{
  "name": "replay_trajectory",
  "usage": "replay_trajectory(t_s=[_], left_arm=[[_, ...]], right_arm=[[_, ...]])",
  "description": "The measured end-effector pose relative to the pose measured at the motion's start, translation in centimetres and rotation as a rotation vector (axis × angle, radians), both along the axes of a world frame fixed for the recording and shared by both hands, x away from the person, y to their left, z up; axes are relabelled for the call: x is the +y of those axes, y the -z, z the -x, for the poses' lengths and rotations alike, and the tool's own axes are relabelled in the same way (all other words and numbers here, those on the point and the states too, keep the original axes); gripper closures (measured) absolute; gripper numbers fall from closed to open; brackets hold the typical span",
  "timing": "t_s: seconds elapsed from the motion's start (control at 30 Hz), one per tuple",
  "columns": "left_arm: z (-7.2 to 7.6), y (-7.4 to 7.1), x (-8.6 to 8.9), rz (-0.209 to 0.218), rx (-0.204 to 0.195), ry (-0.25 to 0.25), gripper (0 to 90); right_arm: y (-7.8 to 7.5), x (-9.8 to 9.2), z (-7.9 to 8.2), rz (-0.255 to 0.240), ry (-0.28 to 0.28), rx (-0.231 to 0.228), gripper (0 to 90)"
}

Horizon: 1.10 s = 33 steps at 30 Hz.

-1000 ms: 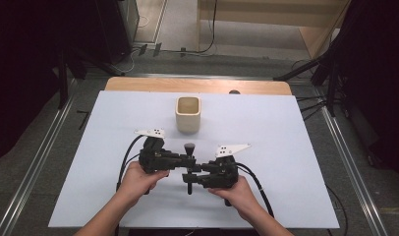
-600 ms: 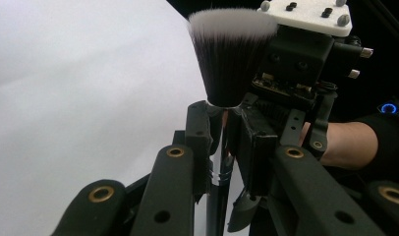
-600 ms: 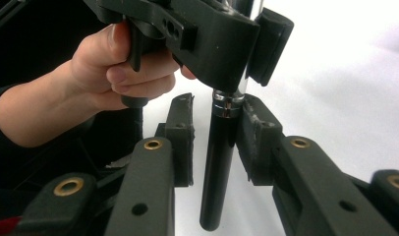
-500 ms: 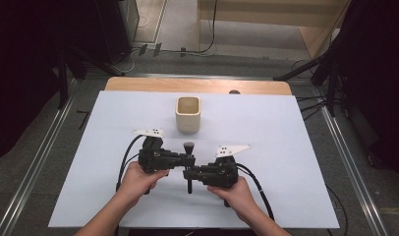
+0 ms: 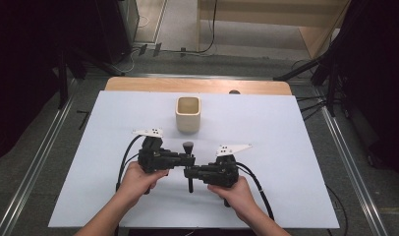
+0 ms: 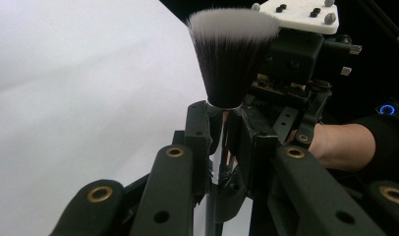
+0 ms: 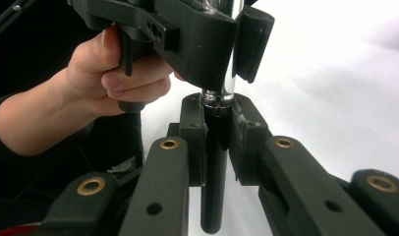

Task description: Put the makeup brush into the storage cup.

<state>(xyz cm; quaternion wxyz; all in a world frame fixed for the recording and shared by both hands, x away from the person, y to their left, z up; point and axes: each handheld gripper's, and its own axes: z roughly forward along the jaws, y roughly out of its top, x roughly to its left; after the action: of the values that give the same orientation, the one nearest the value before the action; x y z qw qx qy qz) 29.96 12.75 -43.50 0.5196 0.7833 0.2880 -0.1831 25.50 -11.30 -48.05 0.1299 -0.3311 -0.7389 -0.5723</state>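
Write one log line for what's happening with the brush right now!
left gripper: shut on brush | right gripper: just closed on brush | cup: apart

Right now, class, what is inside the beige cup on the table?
The beige cup looks empty in the high view: just its pale inner walls. Its bottom is hidden by the rim's angle.

L gripper (image 5: 187, 160): jaws clamped on brush (image 6: 232, 59), just below ferrule; points toward R hand.
R gripper (image 5: 189, 173): jaws just closed, pads pressing on black handle (image 7: 214, 167).
L hand (image 5: 138, 178): near table's front edge, wrapped around grip.
R hand (image 5: 234, 191): beside L, same posn.
Forearms: enter from front edge.
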Motion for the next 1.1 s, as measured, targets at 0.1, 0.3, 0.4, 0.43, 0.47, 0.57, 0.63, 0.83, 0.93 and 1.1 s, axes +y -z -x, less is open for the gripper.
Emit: replay_trajectory(t_s=[0.1, 0.3, 0.4, 0.43, 0.47, 0.57, 0.63, 0.83, 0.93, 1.1], left_arm=[[0.2, -0.3, 0.0, -0.013, -0.035, -0.01, 65.5], [0.4, -0.7, 0.5, -0.026, -0.069, -0.028, 54.1], [0.6, -1.1, 1.0, -0.054, -0.118, -0.05, 46.2], [0.6, -1.1, 1.0, -0.054, -0.118, -0.05, 44.6], [0.7, -1.2, 1.1, -0.062, -0.127, -0.054, 44.6], [0.7, -1.1, 1.2, -0.088, -0.143, -0.05, 40.9], [0.7, -1.0, 1.2, -0.105, -0.154, -0.045, 39.0], [1.1, -0.9, 1.0, -0.153, -0.217, -0.023, 34.6], [1.3, -0.8, 1.0, -0.185, -0.254, -0.015, 32.5], [1.4, -0.4, 1.2, -0.218, -0.294, -0.024, 31.7]], right_arm=[[0.0, 0.0, 0.0, 0.004, 0.001, -0.001, 79.1], [0.0, -0.1, -0.1, 0.018, 0.013, -0.002, 79.2], [0.1, -0.4, -0.2, 0.029, 0.024, -0.005, 79.2], [0.1, -0.4, -0.2, 0.029, 0.024, -0.005, 79.2], [0.1, -0.4, -0.3, 0.031, 0.026, -0.005, 79.1], [0.1, -0.5, -0.3, 0.038, 0.033, -0.007, 79.1], [0.1, -0.6, -0.3, 0.046, 0.036, -0.01, 79.1], [0.2, -0.8, -0.5, 0.065, 0.054, -0.014, 79.2], [0.2, -0.9, -0.5, 0.074, 0.065, -0.016, 79.1], [0.1, -1.1, -0.6, 0.085, 0.08, -0.028, 79.2]])
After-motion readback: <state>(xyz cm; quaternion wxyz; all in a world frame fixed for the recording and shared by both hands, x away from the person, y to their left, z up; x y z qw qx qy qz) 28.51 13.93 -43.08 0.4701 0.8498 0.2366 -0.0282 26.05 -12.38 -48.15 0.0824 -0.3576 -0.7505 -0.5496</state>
